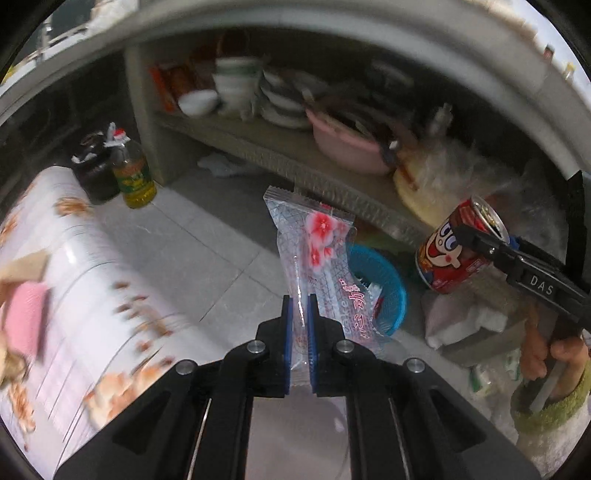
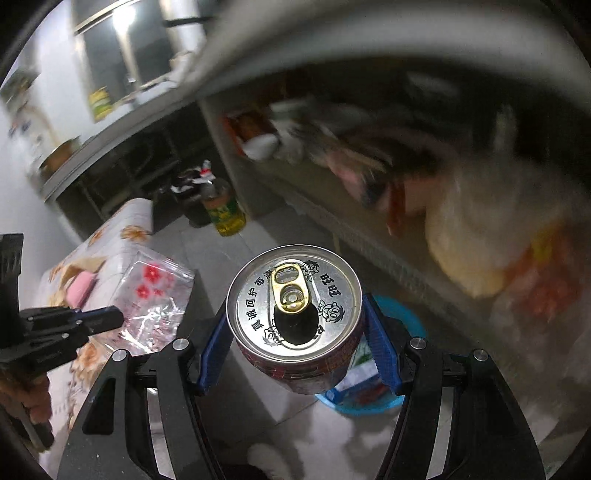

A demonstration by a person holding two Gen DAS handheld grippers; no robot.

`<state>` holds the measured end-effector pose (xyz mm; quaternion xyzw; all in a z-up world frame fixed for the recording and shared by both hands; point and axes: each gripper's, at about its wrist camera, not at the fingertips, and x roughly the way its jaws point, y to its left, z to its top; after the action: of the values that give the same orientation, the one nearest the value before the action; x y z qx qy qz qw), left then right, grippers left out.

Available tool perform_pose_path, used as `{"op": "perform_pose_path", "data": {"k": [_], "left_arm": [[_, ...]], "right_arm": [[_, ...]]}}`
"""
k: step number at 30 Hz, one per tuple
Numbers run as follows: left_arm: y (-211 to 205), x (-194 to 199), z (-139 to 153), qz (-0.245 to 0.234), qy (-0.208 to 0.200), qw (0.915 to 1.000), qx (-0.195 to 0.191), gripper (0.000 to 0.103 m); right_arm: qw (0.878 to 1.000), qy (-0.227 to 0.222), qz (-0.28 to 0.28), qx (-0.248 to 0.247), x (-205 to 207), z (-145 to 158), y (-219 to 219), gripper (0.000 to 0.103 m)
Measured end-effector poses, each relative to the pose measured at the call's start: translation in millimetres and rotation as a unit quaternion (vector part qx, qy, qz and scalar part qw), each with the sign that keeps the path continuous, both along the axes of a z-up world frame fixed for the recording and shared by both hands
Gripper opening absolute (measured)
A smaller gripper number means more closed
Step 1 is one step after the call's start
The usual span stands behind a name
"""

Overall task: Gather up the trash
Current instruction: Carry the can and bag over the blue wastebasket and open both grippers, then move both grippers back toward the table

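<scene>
Above the blue basket (image 1: pixel 395 291), left jaws clench a wrapper (image 1: pixel 314 251), right jaws a can (image 2: pixel 295 317)

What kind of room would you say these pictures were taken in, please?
Most likely a home kitchen. Stacked bowls and plates sit on an open shelf under a counter, beside a pink basin; a cooking oil bottle stands on the tiled floor, near a blue basket.

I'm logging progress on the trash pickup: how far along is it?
Done: both pieces are picked up. In hand: the left gripper pinches a clear wrapper; the right gripper clamps an opened red can. Left: dropping both into the blue basket on the floor.
</scene>
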<state>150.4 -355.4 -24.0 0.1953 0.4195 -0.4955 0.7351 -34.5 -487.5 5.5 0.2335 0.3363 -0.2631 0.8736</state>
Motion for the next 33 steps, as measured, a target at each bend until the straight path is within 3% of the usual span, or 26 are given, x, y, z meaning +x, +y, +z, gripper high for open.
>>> {"op": "perform_pose_path", "data": {"k": [7,10,12,15,18,25,31,33], "left_arm": [[-42.7,14.0,-36.1,-0.002,0.011,0.9992,0.039,0.007],[-52.5,16.1,-42.4,-0.004,0.010,0.9988,0.047,0.007],[-58.2,18.0,-45.2,-0.006,0.010,0.9986,0.052,0.007],[-67.0,19.5,-53.0,-0.008,0.016,0.9979,0.062,0.007],[-78.2,16.4,-61.6,-0.014,0.020,0.9972,0.071,0.007],[-124.6,5.7,-97.3,-0.027,0.059,0.9911,0.116,0.007],[-184.0,-14.3,-138.3,-0.058,-0.013,0.9801,0.190,0.011],[-202.4,-19.1,-154.6,-0.068,-0.033,0.9728,0.219,0.027]], "right_arm": [[0.993,0.036,-0.048,0.097,46.5,-110.9,-73.8,0.063],[0.992,0.031,-0.057,0.112,64.0,-140.7,-89.8,0.063],[0.988,0.035,-0.064,0.135,75.4,-173.3,-102.3,0.074],[0.979,0.065,-0.087,0.170,73.6,-214.2,-112.3,0.075],[0.977,0.051,-0.104,0.180,48.8,-217.1,-107.3,0.075],[0.988,0.039,-0.105,0.109,-22.5,-165.8,-66.1,0.075],[0.990,0.050,-0.101,0.081,-85.1,-142.8,-30.9,0.076],[0.990,0.064,-0.099,0.076,-92.5,-143.5,-27.3,0.077]]}}
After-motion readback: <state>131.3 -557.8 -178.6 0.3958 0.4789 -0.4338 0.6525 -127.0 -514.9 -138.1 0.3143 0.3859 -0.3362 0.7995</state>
